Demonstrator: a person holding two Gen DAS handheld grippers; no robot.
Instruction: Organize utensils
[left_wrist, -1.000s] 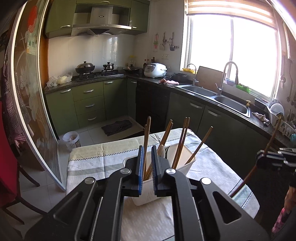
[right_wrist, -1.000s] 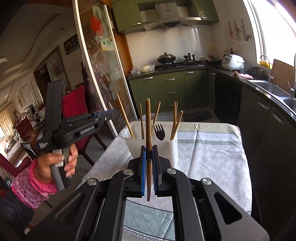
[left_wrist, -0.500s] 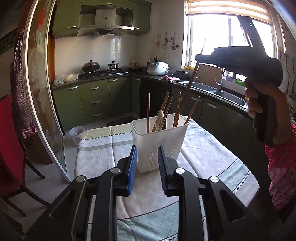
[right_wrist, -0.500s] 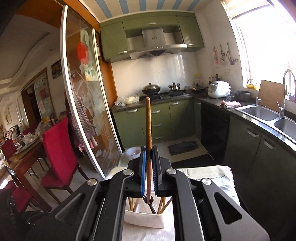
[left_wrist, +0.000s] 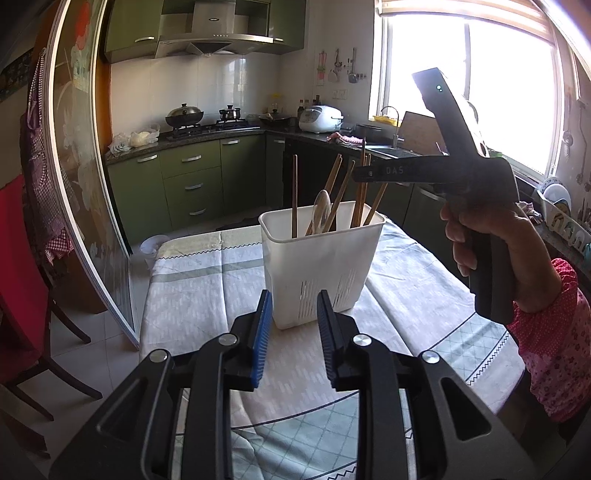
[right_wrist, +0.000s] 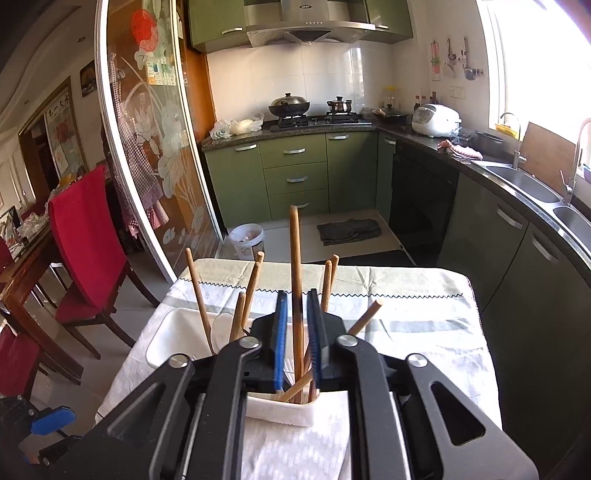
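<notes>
On the side of my right gripper, as the left wrist camera saw it, I could read only the pale letters "DAS"; the rest was too dim. Writing on the range hood was too small to make out.

Between that gripper's blue pads stood a long dark chopstick, upright, its lower end down inside the white utensil basket. Its jaws were opening, with a thin gap on either side of the stick, so they no longer pinched it. Other wooden chopsticks leaned in the basket around it, and from the left camera I also saw a pale spoon among them.

My left gripper hung just short of the basket's near wall, its jaws opening too and nothing between them. The basket stood on the patterned tablecloth.

From the right camera, the gripper's body hid most of the basket; only a corner of the rim and a strip of the front wall showed. The right hand wrapped the gripper's handle, and the sleeve ran out of the picture.
</notes>
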